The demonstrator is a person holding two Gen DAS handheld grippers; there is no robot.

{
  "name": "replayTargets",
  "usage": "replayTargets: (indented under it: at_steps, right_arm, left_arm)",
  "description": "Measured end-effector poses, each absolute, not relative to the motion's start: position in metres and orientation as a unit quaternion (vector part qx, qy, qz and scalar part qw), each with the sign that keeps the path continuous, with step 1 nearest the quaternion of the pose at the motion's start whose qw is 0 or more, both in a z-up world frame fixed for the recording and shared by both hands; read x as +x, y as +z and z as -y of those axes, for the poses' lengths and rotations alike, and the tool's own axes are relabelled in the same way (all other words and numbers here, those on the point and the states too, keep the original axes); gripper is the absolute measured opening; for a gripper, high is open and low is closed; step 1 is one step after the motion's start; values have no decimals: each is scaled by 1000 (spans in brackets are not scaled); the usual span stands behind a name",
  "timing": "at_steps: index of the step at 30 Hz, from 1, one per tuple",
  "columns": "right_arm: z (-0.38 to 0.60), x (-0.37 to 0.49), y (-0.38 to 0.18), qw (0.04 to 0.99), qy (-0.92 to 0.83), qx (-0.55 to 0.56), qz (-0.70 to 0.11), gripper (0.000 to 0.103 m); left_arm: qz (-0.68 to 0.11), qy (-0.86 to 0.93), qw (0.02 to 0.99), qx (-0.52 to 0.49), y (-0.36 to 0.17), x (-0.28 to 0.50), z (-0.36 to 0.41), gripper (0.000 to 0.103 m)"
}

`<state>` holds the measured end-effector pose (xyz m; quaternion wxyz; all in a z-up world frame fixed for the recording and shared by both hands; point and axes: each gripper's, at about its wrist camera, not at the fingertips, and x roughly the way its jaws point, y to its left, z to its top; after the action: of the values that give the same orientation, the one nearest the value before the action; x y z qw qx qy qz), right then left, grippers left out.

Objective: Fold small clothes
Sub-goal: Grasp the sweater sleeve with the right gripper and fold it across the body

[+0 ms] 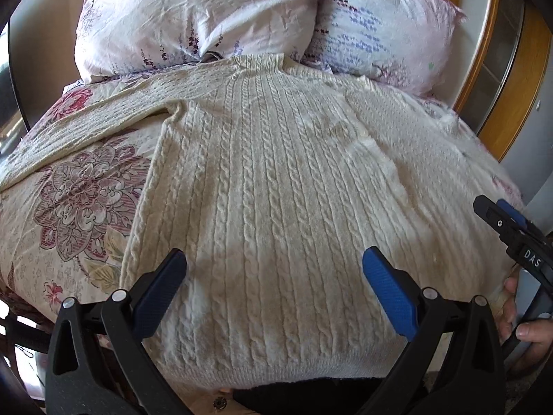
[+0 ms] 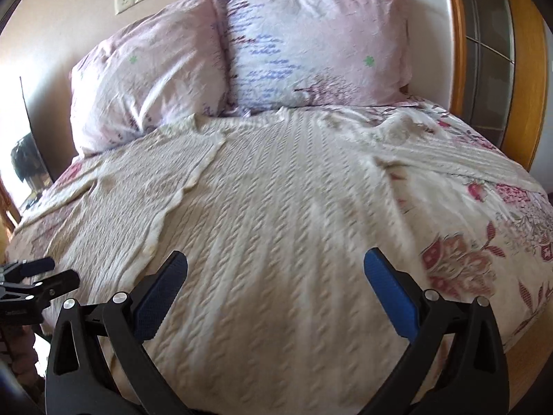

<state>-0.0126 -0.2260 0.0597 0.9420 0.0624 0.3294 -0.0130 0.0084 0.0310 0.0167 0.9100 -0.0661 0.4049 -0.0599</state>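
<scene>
While both tools hover over the hem end, I have my left gripper point(image 1: 274, 264) spread wide and released, holding nothing, its blue pads apart above the lower body of the cream cable-knit sweater point(image 1: 276, 173). My right gripper point(image 2: 275, 266) is equally released and empty, poised over the same garment a little to the right; it also shows at the edge of the left wrist view. I judge both sit here because the hem is the nearest edge to pinch for a first fold.

Further out, the sweater lies flat on the bed, back or front I cannot tell, spread over the floral bedspread point(image 1: 69, 200). Its left sleeve point(image 1: 86, 121) stretches out sideways, and the right sleeve point(image 2: 466, 162) angles off toward the bed's far side, so both need bringing in over the body, I reckon, before any lengthwise fold.

Farthest away, the collar point(image 1: 257, 60) touches two pink pillows point(image 1: 193, 17), which limits room to slide the garment upward.
</scene>
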Motion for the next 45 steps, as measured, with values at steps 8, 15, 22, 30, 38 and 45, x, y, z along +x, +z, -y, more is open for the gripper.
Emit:
replayTargets:
  at_steps: [8,15,22,30,38,45]
  right_arm:
    - [382,22,89,900,-88,310,-293,102]
    - [492,29,45,787,-173,517,-288,76]
    - [529,31,30,770,-213,548,-246,56]
    - [557,37,21,776,-246,534,-230,9]
    - [500,60,84,863,-144,446,-188,7]
    - [400,114,129,909,5,363,-202,7]
  left_arm:
    - [-318,-10,934,-165,48,42,-105,101]
    - [-308,6,912,-272,39,63,-168,101]
    - [-301,49,900,-311,29,73,-196,101]
    - [-312,54,893,-320,22,84,-206,101]
    - [-293,46,909,-293,27,94,-205,101]
    - [-283,31,905,-317,19,107,-212,101]
